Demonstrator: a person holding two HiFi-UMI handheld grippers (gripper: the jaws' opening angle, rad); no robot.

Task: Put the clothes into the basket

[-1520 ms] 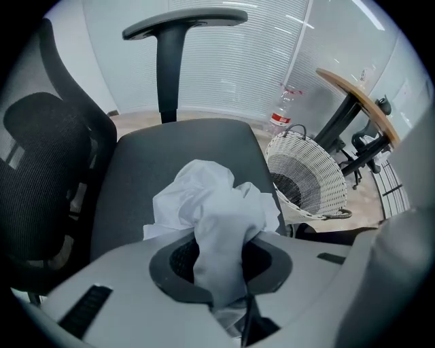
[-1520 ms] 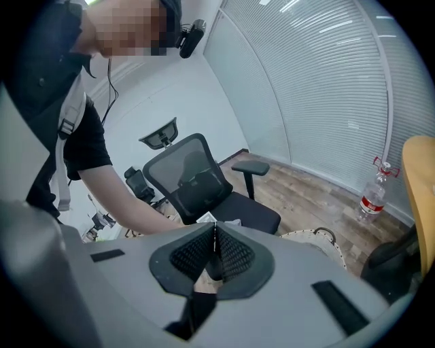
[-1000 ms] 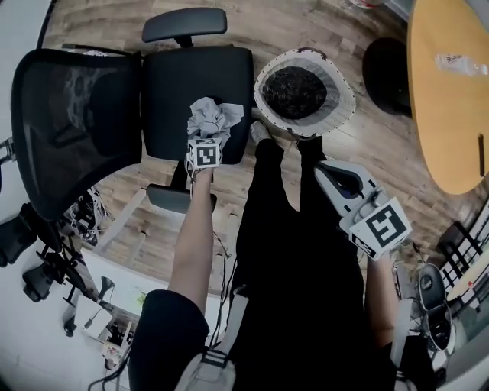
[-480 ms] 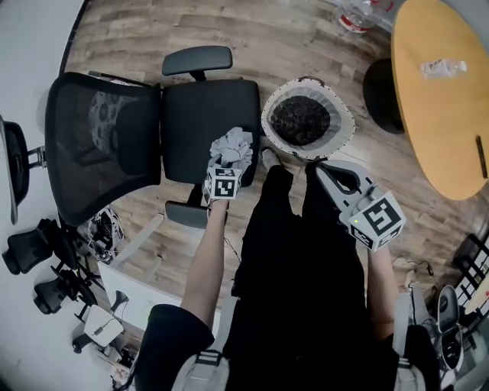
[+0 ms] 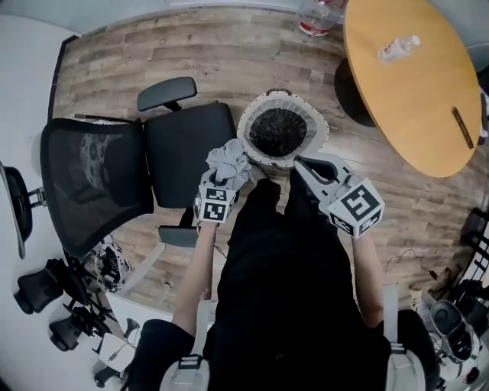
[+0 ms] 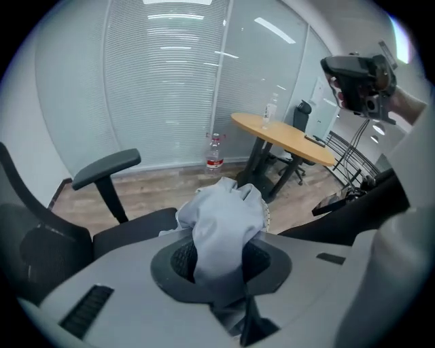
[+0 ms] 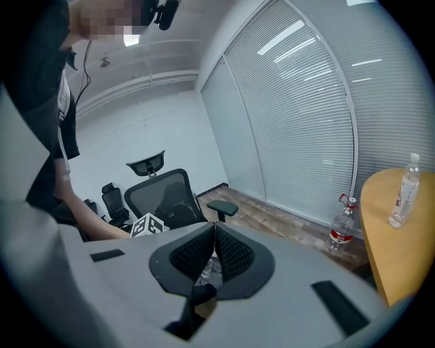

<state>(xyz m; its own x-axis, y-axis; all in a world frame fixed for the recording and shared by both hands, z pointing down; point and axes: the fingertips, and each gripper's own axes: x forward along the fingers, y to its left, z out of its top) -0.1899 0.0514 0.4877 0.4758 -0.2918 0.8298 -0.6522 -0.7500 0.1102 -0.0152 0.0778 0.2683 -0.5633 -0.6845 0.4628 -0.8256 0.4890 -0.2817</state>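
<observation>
A crumpled light-grey garment (image 5: 229, 160) hangs from my left gripper (image 5: 225, 176), whose jaws are shut on it. It is in the air between the chair seat and the basket, just left of the basket's rim. From the left gripper view the cloth (image 6: 223, 228) bulges out between the pads and hides most of the basket. The round white-rimmed basket (image 5: 318, 134) stands on the floor with dark clothes inside. My right gripper (image 5: 298, 161) is shut and holds nothing, its tip at the basket's near right rim. Seen from its own view, the right gripper (image 7: 213, 234) has its pads together.
A black office chair (image 5: 187, 141) stands left of the basket, with its mesh back (image 5: 92, 179) further left. A round wooden table (image 5: 412, 76) with a bottle (image 5: 397, 48) on it is to the right. A water bottle (image 5: 315, 15) stands on the floor beyond. More chairs crowd the lower left.
My left gripper lifted the grey garment off the chair seat and carried it right, up to the basket's rim. My right gripper moved a little closer to the basket.
</observation>
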